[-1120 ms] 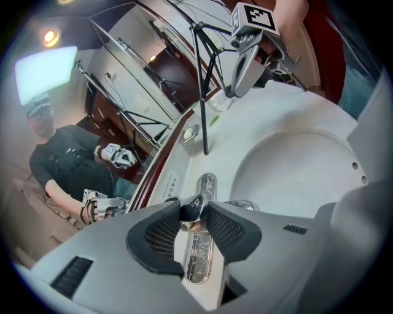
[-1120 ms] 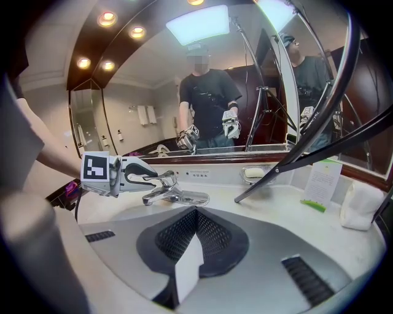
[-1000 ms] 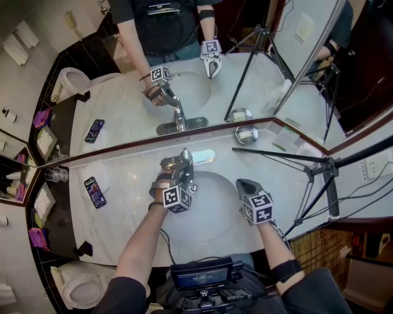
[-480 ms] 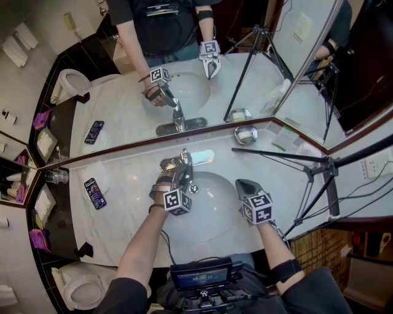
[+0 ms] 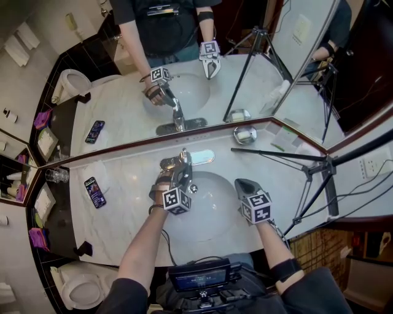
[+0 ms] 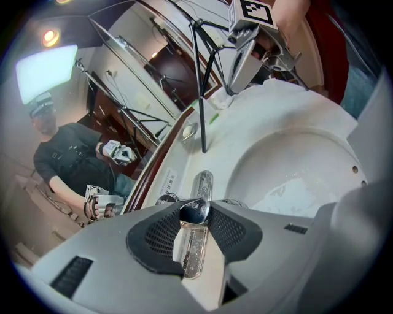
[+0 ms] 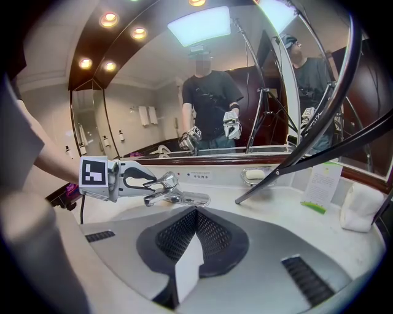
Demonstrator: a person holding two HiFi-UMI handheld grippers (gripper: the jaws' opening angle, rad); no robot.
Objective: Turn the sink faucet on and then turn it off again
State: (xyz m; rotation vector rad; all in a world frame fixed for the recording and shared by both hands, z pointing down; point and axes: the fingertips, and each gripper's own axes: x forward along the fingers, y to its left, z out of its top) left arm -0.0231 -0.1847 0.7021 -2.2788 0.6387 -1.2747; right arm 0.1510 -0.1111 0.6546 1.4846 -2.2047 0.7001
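As its jaws just opened further, left gripper point(image 6: 195, 208) half-open, gripping faucet lever point(image 6: 189, 246)

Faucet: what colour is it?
The faucet is shiny silver chrome, clearest in the right gripper view.

White marble worktop point(image 5: 123, 227) lies under both sets of fingers. Beyond the left fingers point(image 6: 158, 233) a wide mirror point(image 5: 123, 104) in a dark wood frame point(image 5: 110, 151) covers the wall. A second, angled mirror panel point(image 5: 307, 55) stands beyond and right of the right fingers point(image 5: 245, 187). Reflected in the mirror, warm round lamps point(image 7: 109, 18) and a bright ceiling light point(image 7: 199, 24) glow. A toilet point(image 5: 77, 288) stands near left of the left fingers. A black tripod point(image 5: 319, 178) and a wall socket point(image 5: 374, 165) are right of the right fingers
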